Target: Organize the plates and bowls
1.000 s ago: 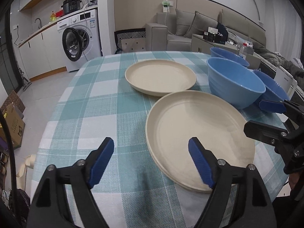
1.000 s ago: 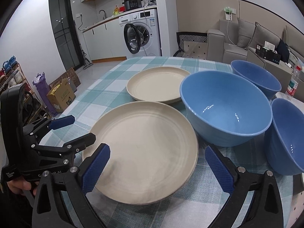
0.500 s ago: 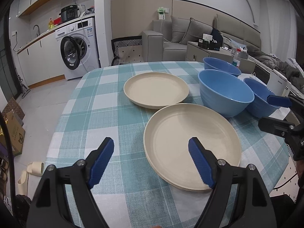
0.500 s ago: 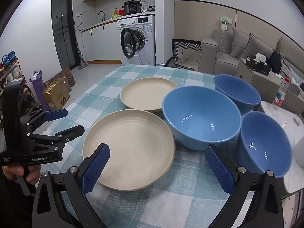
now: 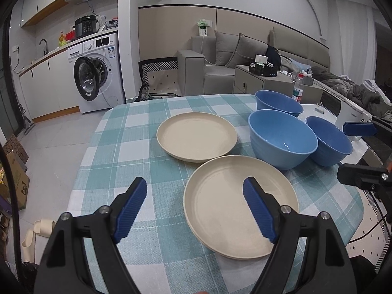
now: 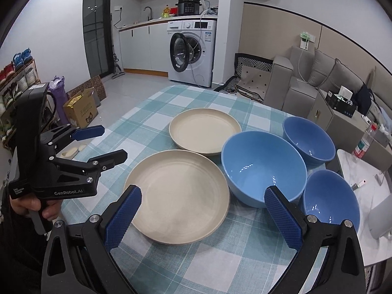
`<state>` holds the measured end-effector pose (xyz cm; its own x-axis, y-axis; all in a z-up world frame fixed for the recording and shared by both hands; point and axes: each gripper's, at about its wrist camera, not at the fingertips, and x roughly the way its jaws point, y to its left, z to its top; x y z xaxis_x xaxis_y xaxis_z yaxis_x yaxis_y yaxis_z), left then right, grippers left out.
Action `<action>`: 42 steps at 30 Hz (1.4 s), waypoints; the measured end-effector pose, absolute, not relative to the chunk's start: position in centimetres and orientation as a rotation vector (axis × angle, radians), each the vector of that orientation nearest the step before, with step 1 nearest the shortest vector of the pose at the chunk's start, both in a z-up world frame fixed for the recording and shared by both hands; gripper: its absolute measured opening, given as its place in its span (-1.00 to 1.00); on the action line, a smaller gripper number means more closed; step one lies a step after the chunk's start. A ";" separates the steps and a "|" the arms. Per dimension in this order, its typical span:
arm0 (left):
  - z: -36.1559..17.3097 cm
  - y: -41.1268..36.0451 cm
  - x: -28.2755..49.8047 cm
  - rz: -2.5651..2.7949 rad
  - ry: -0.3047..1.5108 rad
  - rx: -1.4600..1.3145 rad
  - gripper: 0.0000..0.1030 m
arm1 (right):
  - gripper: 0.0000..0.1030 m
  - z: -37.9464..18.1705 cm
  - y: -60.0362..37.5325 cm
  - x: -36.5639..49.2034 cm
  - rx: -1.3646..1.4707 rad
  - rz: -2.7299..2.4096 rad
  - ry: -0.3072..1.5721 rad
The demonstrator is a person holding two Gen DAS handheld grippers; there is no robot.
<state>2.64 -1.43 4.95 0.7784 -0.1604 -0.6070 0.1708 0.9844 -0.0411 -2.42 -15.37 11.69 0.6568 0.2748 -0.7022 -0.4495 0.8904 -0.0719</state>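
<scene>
**Two plates and three bowls laid out on the checked cloth**

Two cream plates, near (image 6: 177,196) and far (image 6: 204,129), are set upright, rims almost touching. Three blue bowls are placed to their right: a large one (image 6: 263,166) beside the near plate, two smaller ones (image 6: 308,142) (image 6: 330,201) behind and in front, all empty.

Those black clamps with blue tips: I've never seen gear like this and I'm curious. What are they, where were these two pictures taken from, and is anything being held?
They are hand-held grippers, one in each of a person's hands, each carrying a camera looking along its fingers. One picture looks out over the left gripper, the other over the right gripper. Both are open and hold nothing. On the checked tablecloth lie two cream plates and three blue bowls. The left hand shows in the right view.
</scene>
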 end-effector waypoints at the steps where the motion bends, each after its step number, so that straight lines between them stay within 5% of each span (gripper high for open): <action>1: 4.9 -1.3 2.8 -0.177 0.657 0.014 0.59 | 0.99 11.7 -15.2 -2.3 -0.252 0.419 0.752; 32: 3.7 -2.4 4.2 -0.205 0.691 -0.009 0.59 | 0.99 6.7 -24.9 -5.7 -0.164 0.212 0.876; 42: 5.4 -3.9 2.8 -0.239 0.652 0.017 0.59 | 0.99 10.1 -31.0 -9.9 -0.132 0.079 0.805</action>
